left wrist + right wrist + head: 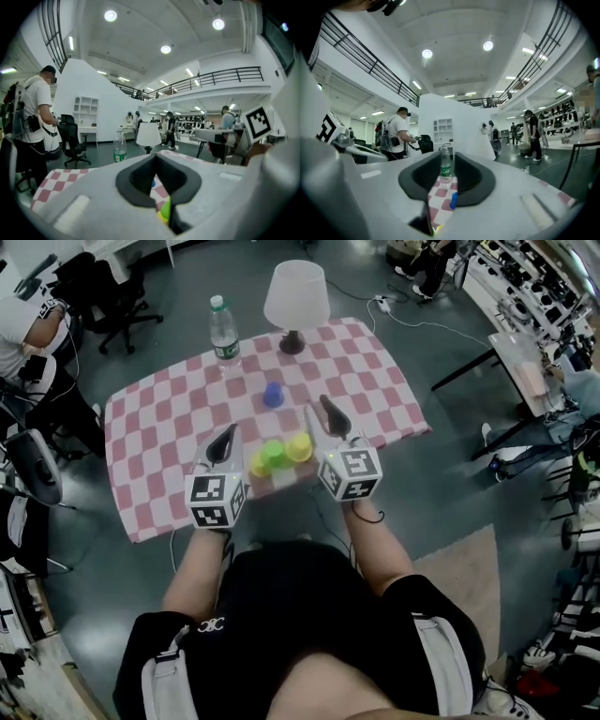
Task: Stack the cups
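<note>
The tablecloth (169, 427) looks matt cloth, the cups (274, 455) seemingly smooth plastic.

On the table (169, 427): bottle (224, 334) left of lamp (295, 301), lone cup (273, 395) before them, clustered cups (279, 454) nearest.

Round ceiling lights (110, 16) flood the hall evenly and flare into white discs. In the head view the checked tablecloth (169, 427) looks dimmer, with soft shadows. Both gripper views bulge, their edges curving into black corners. The left gripper (156, 164) is out of focus near the lens. The green cup (165, 211) seen past it is a smear, perhaps from motion.
</note>
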Available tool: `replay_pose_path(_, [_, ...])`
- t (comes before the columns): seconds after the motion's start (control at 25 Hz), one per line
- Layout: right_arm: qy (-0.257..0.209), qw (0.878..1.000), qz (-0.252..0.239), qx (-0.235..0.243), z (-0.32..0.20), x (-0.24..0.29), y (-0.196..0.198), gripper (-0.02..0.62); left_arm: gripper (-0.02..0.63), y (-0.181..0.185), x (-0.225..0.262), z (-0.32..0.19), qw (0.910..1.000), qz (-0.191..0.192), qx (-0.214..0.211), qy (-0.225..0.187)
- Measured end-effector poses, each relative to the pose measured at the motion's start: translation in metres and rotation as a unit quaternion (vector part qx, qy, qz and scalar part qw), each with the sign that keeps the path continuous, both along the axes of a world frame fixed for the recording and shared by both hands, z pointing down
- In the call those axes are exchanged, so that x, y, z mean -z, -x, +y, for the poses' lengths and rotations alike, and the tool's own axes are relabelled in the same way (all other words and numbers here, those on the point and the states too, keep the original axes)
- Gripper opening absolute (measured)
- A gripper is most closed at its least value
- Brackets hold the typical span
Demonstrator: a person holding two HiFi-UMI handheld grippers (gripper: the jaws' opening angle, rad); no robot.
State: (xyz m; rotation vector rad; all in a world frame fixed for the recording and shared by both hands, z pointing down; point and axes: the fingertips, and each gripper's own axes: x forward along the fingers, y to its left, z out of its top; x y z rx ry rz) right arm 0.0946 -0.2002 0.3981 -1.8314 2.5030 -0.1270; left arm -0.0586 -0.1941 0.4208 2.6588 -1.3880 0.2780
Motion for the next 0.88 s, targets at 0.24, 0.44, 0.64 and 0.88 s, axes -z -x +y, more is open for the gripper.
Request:
replay_pose_path(0.24, [-0.025,0.999,0.041,-0.006,0.006,0.018,0.010,-0.002,-0.003,-0.003,0.012,-0.003,0.9999,0.004,-0.006,-0.014])
replay_pose_path(0.44, [-0.016,0.999,0.048,-0.004,0.012,0.012,0.021,-0.002,-0.003,0.005,0.008,0.001,0.9999,0.008,-0.012,-0.008])
replay_pose_path(0.64, [-0.001,0.998,0.065,0.001,0.020,0.005,0.027,-0.002,-0.003,0.005,0.006,0.010,0.9996,0.009,-0.028,0.000])
replay_pose_path(0.88, [0.008,0.994,0.097,0.040,0.014,0.000,0.017,-0.002,-0.003,0.002,-0.005,0.010,0.9998,0.008,-0.017,0.012])
